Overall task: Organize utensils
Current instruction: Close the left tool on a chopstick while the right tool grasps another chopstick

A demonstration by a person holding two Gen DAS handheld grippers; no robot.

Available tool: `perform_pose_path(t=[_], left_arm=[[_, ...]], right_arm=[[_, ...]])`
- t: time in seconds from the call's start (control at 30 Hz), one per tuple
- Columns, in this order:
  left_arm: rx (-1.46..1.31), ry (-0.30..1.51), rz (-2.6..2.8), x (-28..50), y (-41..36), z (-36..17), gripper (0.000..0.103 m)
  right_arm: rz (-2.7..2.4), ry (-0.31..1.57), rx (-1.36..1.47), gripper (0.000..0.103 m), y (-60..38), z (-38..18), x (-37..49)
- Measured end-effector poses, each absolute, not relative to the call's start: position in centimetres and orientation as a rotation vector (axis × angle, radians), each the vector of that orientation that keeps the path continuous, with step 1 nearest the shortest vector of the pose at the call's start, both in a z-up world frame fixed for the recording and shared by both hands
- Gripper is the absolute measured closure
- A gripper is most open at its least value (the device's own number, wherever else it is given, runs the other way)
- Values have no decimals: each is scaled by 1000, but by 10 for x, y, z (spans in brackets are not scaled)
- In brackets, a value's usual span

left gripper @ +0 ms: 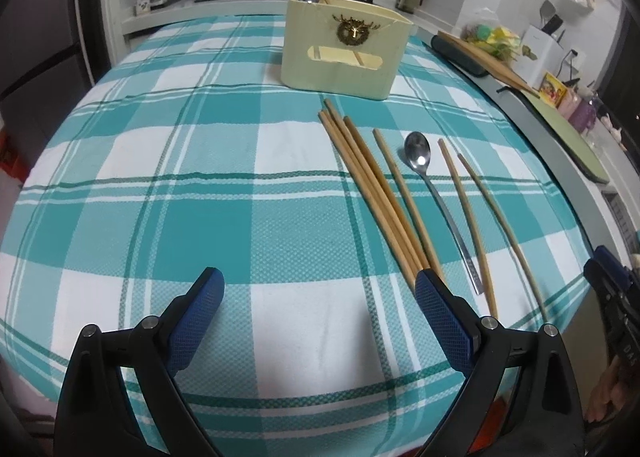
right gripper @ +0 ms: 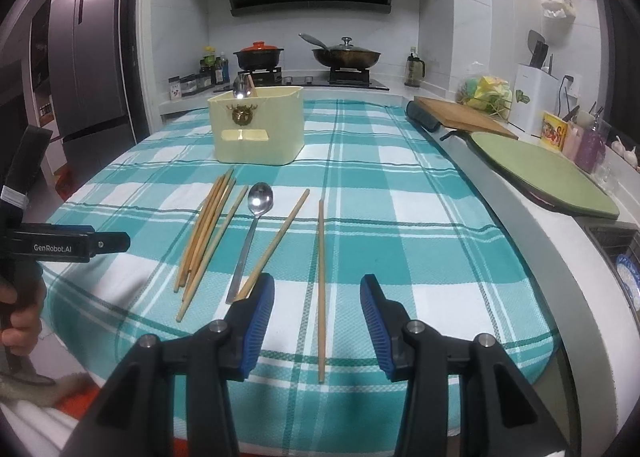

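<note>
Blue-padded fingers of the right gripper (right gripper: 317, 321) stand apart above the near edge of the checked cloth (right gripper: 420, 217), with nothing pressed between them. A single chopstick (right gripper: 321, 289) lies lengthwise on the cloth in the gap under them, untouched.

Taking the steel spoon (right gripper: 256, 225) as the landmark: it lies on the cloth with its bowl toward the cream holder (right gripper: 260, 129) and its handle toward the near edge. Just right of it lies a slanted chopstick (right gripper: 280, 241), and the single one lies further right again. Left of the spoon lies one loose chopstick (right gripper: 216, 249), and beyond that a bundle of chopsticks (right gripper: 202, 229) lying close together. The cream holder stands beyond the spoon's bowl, well apart from it, with a gold emblem on its front and another spoon (right gripper: 240, 87) standing inside it.

On the left wrist camera, the left gripper (left gripper: 319, 313) hangs over bare cloth left of the spoon (left gripper: 436, 201), jaws wide apart and empty. Its right finger (left gripper: 440, 317) covers the near ends of the bundle (left gripper: 372, 193). A hand (right gripper: 20, 317) holds its handle.
</note>
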State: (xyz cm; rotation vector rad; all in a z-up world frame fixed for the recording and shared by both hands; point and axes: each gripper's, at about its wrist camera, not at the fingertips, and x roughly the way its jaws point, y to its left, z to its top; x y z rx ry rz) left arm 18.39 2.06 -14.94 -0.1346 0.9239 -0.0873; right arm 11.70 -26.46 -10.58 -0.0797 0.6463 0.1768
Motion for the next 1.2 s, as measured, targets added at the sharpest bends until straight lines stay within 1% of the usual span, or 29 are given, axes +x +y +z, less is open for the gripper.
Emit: perform_pose_path(t=[0.33, 0.5, 0.7, 0.87, 1.2], left_arm=[[-119, 917, -68, 235, 9, -157, 6], [-81, 939, -32, 254, 0, -170, 6], [-59, 974, 1, 262, 0, -187, 6], [-65, 973, 5, 265, -1, -188, 3], [-101, 989, 36, 266, 5, -188, 3]], right_arm=[[156, 696, -34, 58, -270, -129, 128], [155, 710, -25, 58, -270, -133, 130], [172, 720, -24, 58, -267, -136, 136], [181, 728, -12, 58, -266, -138, 142], [180, 727, -5, 58, -266, -137, 144]])
